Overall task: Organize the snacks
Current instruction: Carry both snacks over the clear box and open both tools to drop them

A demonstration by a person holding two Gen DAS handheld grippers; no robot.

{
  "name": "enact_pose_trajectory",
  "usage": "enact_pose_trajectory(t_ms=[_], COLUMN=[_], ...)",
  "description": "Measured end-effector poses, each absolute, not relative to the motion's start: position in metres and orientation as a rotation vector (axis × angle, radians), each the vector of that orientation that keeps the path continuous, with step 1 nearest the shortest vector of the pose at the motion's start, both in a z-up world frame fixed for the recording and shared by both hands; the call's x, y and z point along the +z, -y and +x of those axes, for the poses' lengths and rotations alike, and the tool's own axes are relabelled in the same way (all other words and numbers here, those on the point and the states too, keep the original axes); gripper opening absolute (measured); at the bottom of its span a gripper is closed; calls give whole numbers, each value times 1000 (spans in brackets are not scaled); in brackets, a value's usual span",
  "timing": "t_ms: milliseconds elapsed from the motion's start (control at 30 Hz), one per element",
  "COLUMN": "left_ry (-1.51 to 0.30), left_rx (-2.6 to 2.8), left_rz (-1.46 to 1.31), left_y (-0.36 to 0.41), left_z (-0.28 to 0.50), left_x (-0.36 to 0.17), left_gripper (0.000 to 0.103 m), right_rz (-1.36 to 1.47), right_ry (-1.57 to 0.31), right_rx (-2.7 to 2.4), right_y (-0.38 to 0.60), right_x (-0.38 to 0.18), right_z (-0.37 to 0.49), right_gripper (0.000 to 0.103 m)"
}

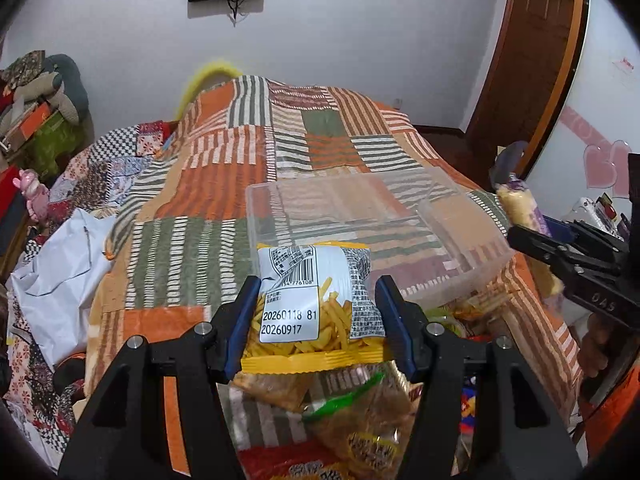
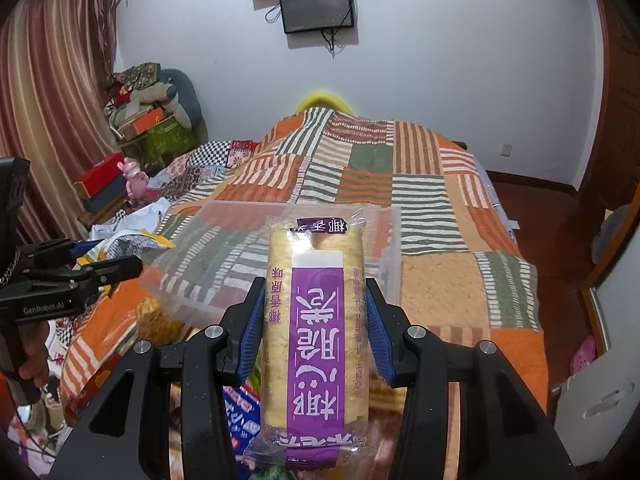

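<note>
Left wrist view shows the left gripper (image 1: 316,316) fingers clamped on one yellow fries packet (image 1: 316,308), the right gripper (image 2: 316,324) fingers clamped on one purple-labelled cracker pack (image 2: 316,340), both just before one clear plastic box (image 1: 400,232) on the bed (image 1: 224,168), several loose snack bags (image 1: 360,420) beneath.

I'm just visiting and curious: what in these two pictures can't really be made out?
- Snack pile, left wrist view: mostly hidden behind the left gripper and its yellow fries packet.
- Clear plastic box, right wrist view: its near right part is hidden by the cracker pack in the right gripper.
- Fine print on both packs: too small.
</note>
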State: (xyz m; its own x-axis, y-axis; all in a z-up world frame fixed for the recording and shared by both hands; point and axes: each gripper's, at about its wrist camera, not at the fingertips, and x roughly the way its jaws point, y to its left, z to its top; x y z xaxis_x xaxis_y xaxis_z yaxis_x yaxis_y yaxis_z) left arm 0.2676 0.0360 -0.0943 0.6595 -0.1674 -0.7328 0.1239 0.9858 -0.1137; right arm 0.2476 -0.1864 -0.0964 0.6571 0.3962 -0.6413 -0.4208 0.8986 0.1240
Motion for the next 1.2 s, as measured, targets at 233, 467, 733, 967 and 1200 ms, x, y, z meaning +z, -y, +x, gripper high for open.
enact_pose_trajectory(t_ms=[233, 467, 733, 967, 1200], left_ry=[-864, -936, -984, -998, -987], left_rx=[-190, -194, -196, -202, -213], left_rz=[-85, -106, -69, -46, -83], left_y=[-32, -31, -24, -19, -25], left_z=[297, 324, 342, 348, 343], left_x=[-106, -128, -147, -153, -145], left_gripper=[58, 58, 58, 58, 59], right_rz=[-66, -32, -8, -35, -32], right_ry=[-754, -815, -871, -922, -880], right_rx=[458, 451, 441, 438, 439], right_y=[175, 176, 175, 171, 175], right_x=[-105, -115, -124, -135, -120], right_z=[269, 293, 318, 328, 320], right_gripper=[43, 43, 43, 43, 63])
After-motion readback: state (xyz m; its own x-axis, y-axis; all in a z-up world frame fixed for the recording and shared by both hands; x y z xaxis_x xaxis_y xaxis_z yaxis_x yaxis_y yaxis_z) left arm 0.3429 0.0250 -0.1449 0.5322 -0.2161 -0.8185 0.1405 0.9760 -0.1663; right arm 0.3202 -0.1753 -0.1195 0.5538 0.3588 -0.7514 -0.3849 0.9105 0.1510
